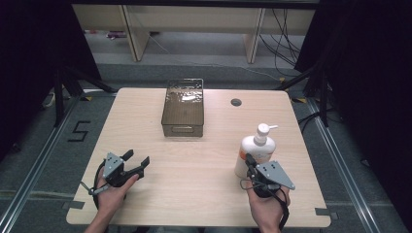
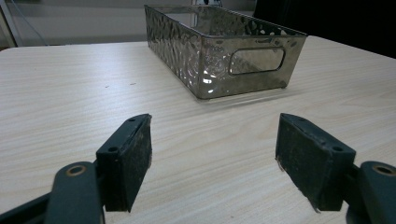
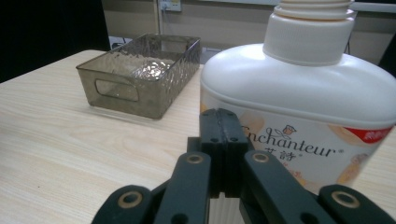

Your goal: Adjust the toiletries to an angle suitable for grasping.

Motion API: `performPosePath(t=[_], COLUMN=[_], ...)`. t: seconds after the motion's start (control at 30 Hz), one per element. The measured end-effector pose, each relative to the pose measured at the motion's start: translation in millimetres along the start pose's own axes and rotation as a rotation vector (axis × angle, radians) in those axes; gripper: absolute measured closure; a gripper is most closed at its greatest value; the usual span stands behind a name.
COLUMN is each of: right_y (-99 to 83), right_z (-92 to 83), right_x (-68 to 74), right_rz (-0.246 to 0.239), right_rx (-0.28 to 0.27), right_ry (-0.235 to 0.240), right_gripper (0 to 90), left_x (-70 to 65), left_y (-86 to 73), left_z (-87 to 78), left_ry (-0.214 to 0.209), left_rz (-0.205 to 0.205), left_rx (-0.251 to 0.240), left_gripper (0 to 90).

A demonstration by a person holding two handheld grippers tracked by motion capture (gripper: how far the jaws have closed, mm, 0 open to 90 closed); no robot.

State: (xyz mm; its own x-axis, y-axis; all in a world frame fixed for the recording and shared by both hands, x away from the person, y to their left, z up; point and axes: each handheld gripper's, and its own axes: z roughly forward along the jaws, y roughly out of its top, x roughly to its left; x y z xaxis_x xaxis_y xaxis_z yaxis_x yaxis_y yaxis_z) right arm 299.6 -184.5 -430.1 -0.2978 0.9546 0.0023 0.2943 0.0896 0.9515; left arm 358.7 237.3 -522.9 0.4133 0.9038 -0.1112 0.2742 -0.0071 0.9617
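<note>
A white pump bottle (image 1: 257, 145) with an orange label stands upright on the right side of the table. My right gripper (image 1: 249, 158) is directly in front of it, jaws pressed together with nothing between them. In the right gripper view the shut jaw tips (image 3: 223, 117) sit just before the bottle's label (image 3: 303, 88); I cannot tell if they touch it. A smoky translucent bin (image 1: 182, 129) stands at the table's middle back. My left gripper (image 1: 137, 157) rests at the front left, jaws wide apart and empty, pointing toward the bin (image 2: 219, 70).
The wooden table (image 1: 194, 170) has a round cable hole (image 1: 236, 102) at the back right. Beyond it are a grey floor, desk legs and cables. The bin (image 3: 140, 100) appears empty inside.
</note>
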Motion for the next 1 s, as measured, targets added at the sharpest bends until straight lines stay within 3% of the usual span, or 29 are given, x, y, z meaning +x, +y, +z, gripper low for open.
performPosePath(t=[0.17,0.23,0.37,0.4,0.43,0.57,0.73,0.87,0.93,1.0], right_y=[1.0,1.6,3.2,3.2,3.6,4.0,3.9,4.4,4.1,5.0], right_z=[9.2,13.0,18.9,20.1,21.5,24.9,29.1,30.3,32.1,32.7], right_x=[2.9,5.6,6.7,8.3,7.2,7.1,7.9,6.5,7.6,6.8], right_rz=[-0.018,-0.004,-0.030,-0.007,-0.027,-0.032,-0.016,-0.040,-0.004,-0.014], right_rx=[-0.013,-0.008,-0.008,-0.005,-0.014,-0.022,-0.020,-0.013,-0.018,-0.017], right_ry=[-0.009,0.002,-0.014,-0.013,-0.015,-0.034,-0.028,-0.041,-0.022,-0.032], right_gripper=[90.0,90.0,90.0,90.0,90.0,90.0,90.0,90.0,90.0,90.0], left_x=[0.1,0.1,0.1,0.1,0.2,0.1,0.2,-0.3,-0.3,-0.1], left_y=[-0.2,-0.1,-0.2,-0.2,-0.3,-0.3,-1.0,-0.9,-0.8,-1.0], left_z=[0.2,0.3,0.2,0.1,0.2,-0.1,0.1,0.2,0.0,0.1], left_ry=[-0.003,-0.003,-0.003,-0.004,-0.005,-0.005,-0.011,-0.011,-0.010,-0.012], left_rz=[-0.002,-0.001,0.000,-0.001,-0.002,0.000,-0.003,0.002,0.004,0.002], left_rx=[-0.005,-0.004,-0.004,-0.005,-0.007,-0.006,-0.017,-0.016,-0.013,-0.016], left_gripper=[26.6,26.6,26.6,26.6,26.6,26.6,26.5,26.5,26.5,26.5])
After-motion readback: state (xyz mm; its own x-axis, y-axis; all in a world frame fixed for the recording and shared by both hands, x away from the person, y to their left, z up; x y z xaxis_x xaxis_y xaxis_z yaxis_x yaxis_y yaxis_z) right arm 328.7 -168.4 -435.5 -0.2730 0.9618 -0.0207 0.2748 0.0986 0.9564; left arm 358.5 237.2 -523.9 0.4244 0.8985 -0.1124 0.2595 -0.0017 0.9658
